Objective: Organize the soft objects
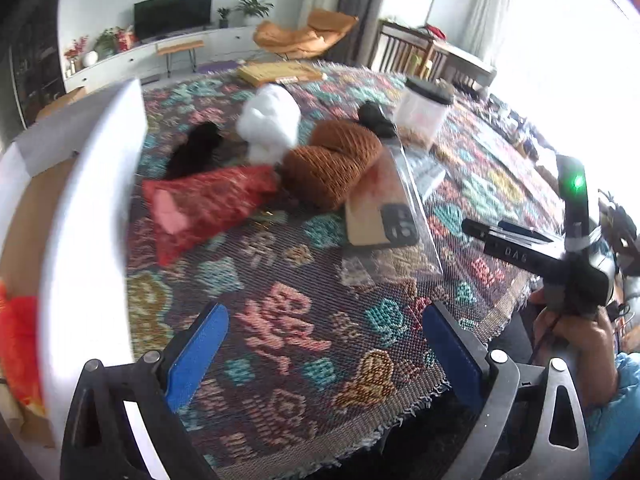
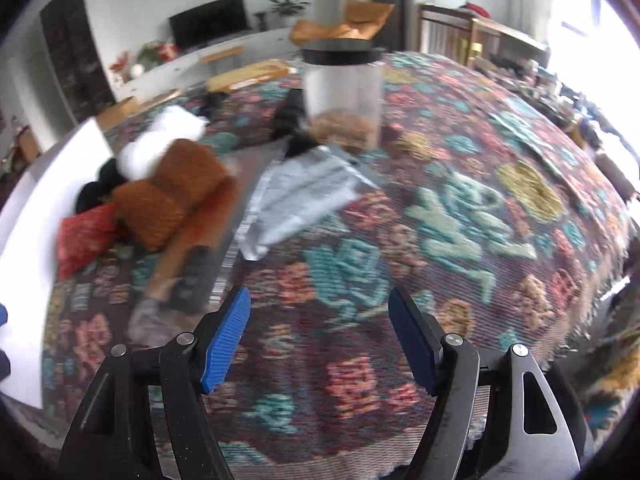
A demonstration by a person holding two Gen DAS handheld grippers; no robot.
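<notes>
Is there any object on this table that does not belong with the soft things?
Yes. A phone inside a clear plastic bag leans tilted against the brown knitted item; it is hard, unlike the soft items around it.

Patterned woven cloth (image 1: 304, 320) covers the surface. On it: red pouch (image 1: 208, 204), brown knit (image 1: 332, 164), white fluff (image 1: 270, 120), black item (image 1: 196, 152), bagged phone (image 1: 384, 216), clear jar w/ black lid (image 1: 424, 114).
</notes>
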